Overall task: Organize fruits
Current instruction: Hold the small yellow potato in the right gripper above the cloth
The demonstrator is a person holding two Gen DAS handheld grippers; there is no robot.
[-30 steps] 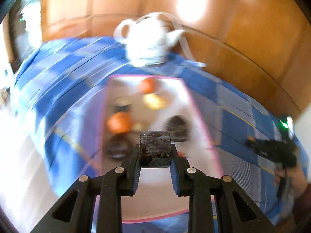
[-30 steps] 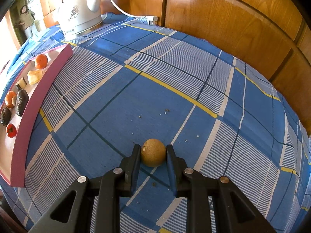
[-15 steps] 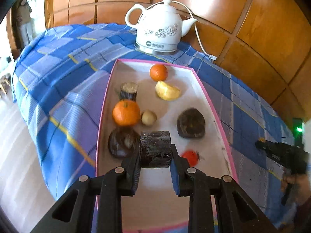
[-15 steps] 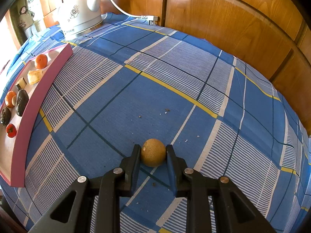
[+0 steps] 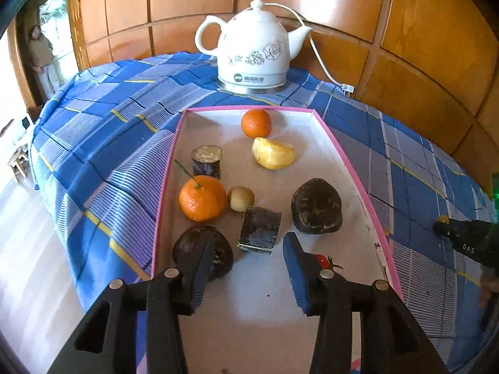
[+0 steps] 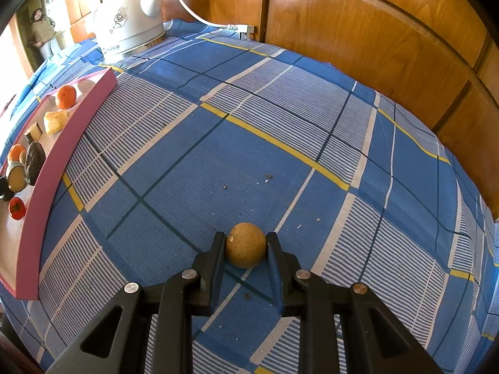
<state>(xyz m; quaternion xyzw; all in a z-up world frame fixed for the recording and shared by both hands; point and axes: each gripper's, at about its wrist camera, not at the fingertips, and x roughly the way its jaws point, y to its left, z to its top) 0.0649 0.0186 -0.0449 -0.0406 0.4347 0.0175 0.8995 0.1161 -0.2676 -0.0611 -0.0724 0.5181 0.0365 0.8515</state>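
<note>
The left tool (image 5: 246,268) is opening, nothing pressed between its pads; the dark sugarcane segment (image 5: 259,230) is lying on its side in the pink-rimmed tray (image 5: 352,168), just beyond the fingers, beside a small tan fruit (image 5: 240,198). Its long axis is running away from the camera, cut end facing back. Being cylindrical, it could roll into its neighbours. The right tool (image 6: 245,251) is gripping a round brown fruit (image 6: 245,244) on the tablecloth (image 6: 280,109); squeezed off-centre, that sphere could pop free.
</note>
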